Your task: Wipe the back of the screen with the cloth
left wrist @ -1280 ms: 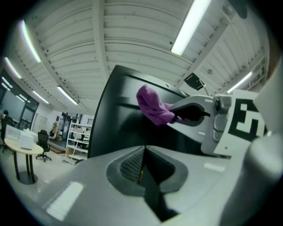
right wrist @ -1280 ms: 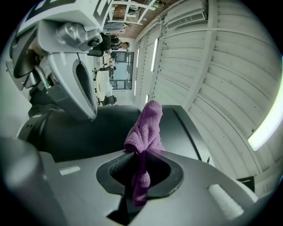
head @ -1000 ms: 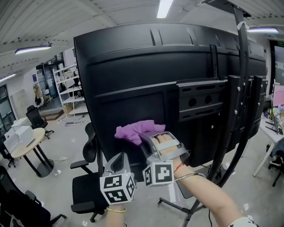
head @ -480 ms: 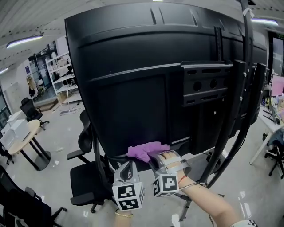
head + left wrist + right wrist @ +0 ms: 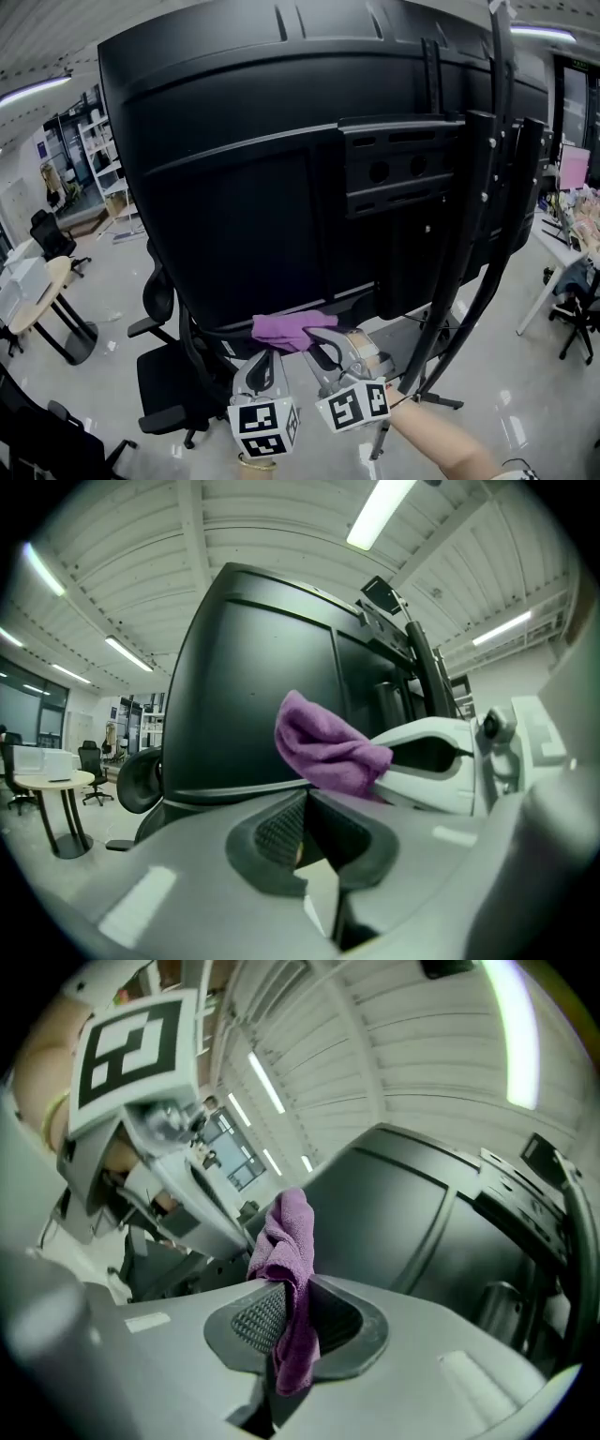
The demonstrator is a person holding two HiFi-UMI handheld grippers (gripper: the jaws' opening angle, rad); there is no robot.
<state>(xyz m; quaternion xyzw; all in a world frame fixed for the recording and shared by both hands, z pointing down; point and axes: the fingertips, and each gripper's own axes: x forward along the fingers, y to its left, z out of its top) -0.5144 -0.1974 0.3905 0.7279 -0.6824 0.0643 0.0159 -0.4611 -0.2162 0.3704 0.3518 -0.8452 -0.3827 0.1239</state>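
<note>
My R gripper [image 5: 322,345] drags the cloth [image 5: 289,330] down the back of the screen [image 5: 281,159]: mid panel 1 s ago, at the bottom edge now. L gripper [image 5: 262,362] drops w/ it, now just below-left of the cloth. In head view, screen looms bigger & sits further left.

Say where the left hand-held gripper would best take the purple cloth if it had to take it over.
Probably the bunched free end of the cloth that sticks out beyond the right hand-held gripper, coming from the left. The right jaws pinch only its narrow tail, so that wad is the bulkiest exposed part. The left hand-held gripper, shut and empty, would need to open first.
</note>
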